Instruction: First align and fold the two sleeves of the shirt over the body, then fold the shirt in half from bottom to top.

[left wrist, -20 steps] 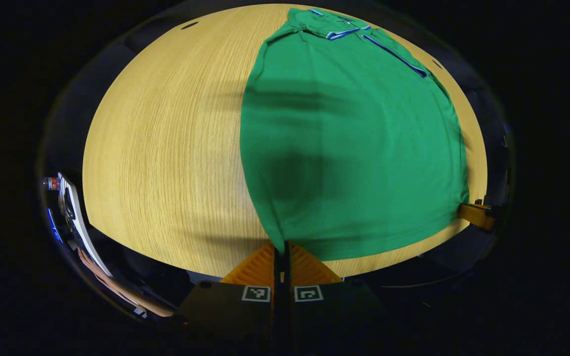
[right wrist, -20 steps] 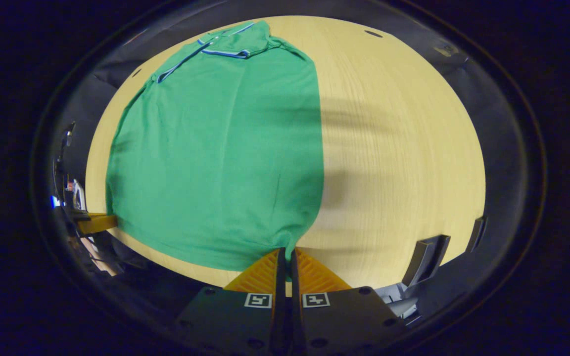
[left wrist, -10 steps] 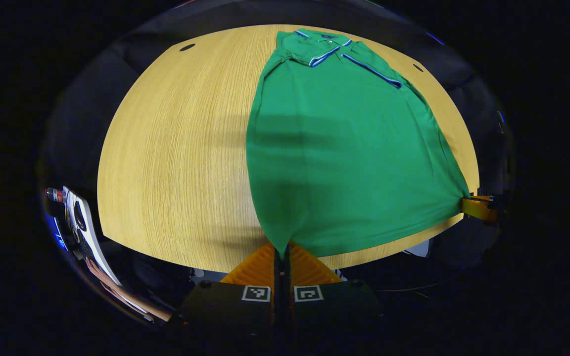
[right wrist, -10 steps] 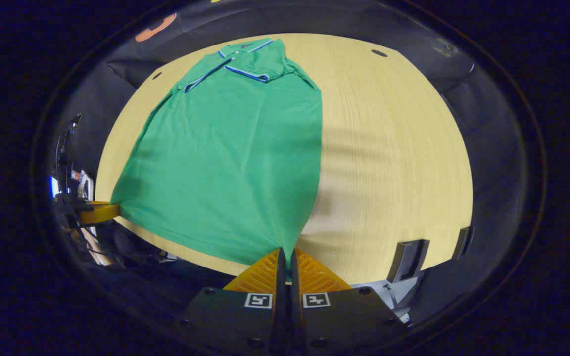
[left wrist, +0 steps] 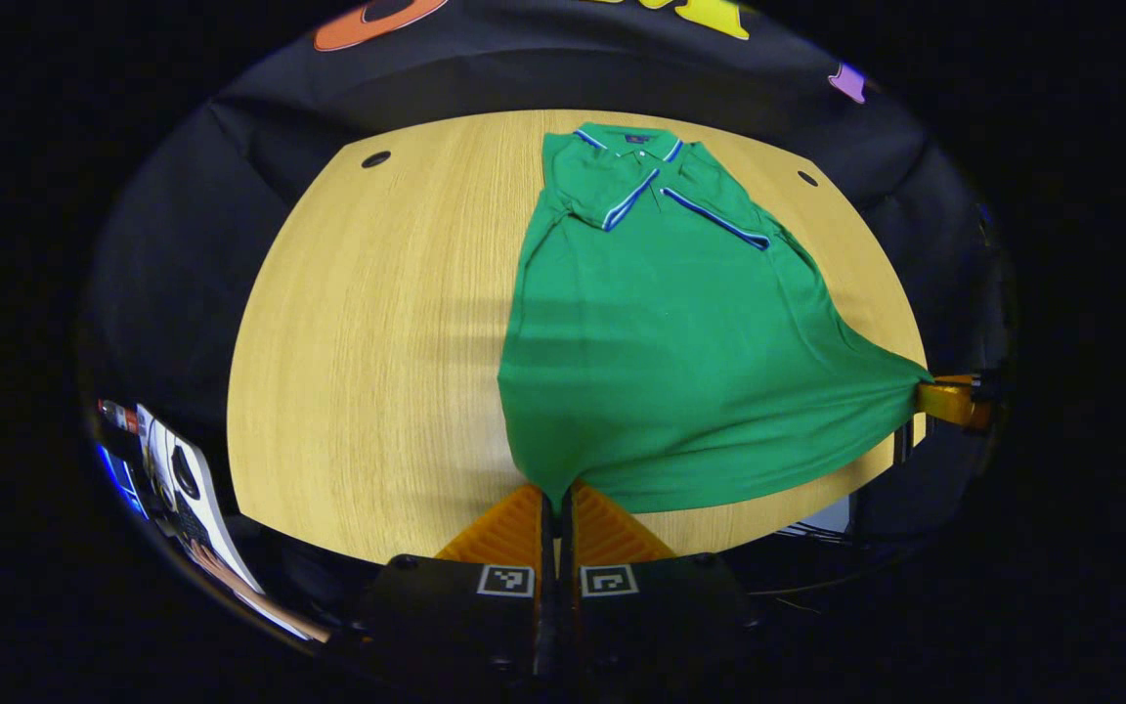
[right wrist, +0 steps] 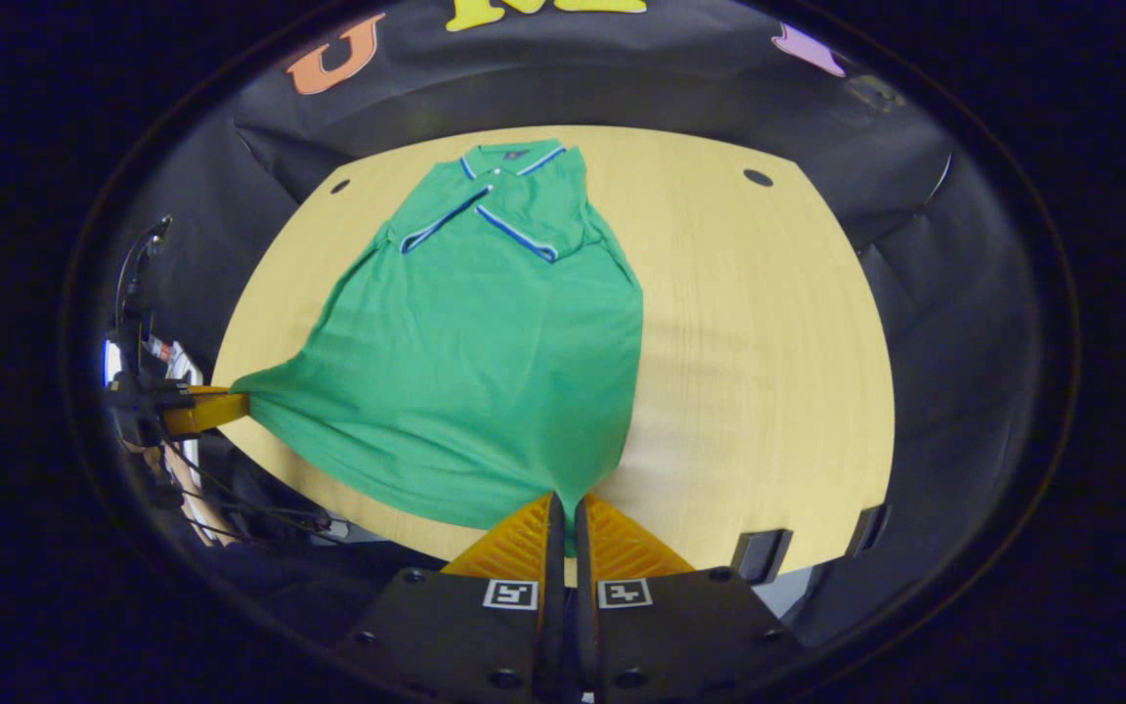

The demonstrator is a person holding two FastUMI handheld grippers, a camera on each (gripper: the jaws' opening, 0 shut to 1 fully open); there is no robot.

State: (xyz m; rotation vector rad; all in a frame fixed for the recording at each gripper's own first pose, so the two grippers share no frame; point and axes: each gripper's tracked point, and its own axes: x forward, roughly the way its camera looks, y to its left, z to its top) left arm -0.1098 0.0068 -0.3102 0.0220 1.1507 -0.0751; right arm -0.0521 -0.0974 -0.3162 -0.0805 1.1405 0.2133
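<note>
A green polo shirt (left wrist: 680, 332) (right wrist: 485, 332) with blue-and-white trim lies on the wooden table (left wrist: 368, 332), collar at the far side, both sleeves folded across the chest. My left gripper (left wrist: 553, 499) is shut on the hem's left corner. My right gripper (right wrist: 566, 504) is shut on the hem's right corner. Both corners are raised off the table, the hem stretched between them. In the left gripper view the right gripper (left wrist: 949, 401) pinches the far corner; in the right gripper view the left gripper (right wrist: 196, 409) does the same.
Two small dark holes (left wrist: 375, 158) (left wrist: 807, 178) mark the table's far corners. Black cloth walls surround the table. Papers or devices (left wrist: 172, 479) sit low left beyond the table's near edge. Dark brackets (right wrist: 763, 555) stand by the near right edge.
Both grippers have risen and drawn back with the hem corners. The table looks smaller, the hem is lifted, and the lower shirt is pulled into taut points.
</note>
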